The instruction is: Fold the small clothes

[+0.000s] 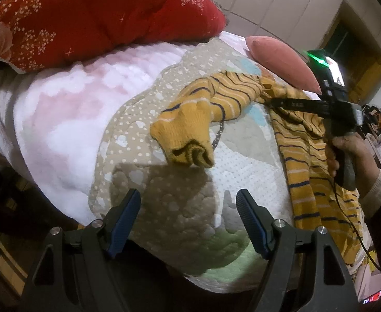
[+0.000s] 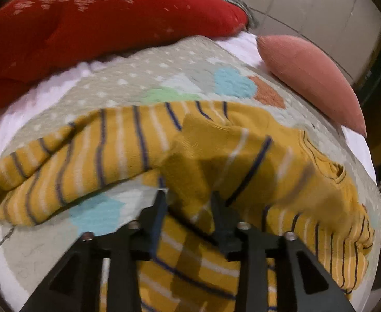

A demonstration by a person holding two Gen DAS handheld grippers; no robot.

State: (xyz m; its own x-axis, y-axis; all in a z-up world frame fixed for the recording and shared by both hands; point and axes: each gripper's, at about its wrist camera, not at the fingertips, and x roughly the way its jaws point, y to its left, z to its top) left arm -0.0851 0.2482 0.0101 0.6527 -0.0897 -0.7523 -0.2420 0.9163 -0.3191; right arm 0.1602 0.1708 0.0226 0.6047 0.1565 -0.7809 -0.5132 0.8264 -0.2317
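Your left gripper (image 1: pixel 188 202) hangs open above the quilted dotted bedcover (image 1: pixel 138 135); your right gripper (image 2: pixel 189 197) stands parted over the mustard striped knit garment (image 2: pixel 255 156), gripping nothing.

The right hand-held gripper (image 2: pixel 188 199) hangs with jaws parted over a mustard striped sweater (image 2: pixel 242 156) lying rumpled on a dotted quilt (image 2: pixel 128 83). Beyond lie a red floral cushion (image 2: pixel 99 18) and a pink pillow (image 2: pixel 310 78).

The white marks on the right gripper (image 1: pixel 281 102) and the red display (image 1: pixel 373 296) below it are too small to read.
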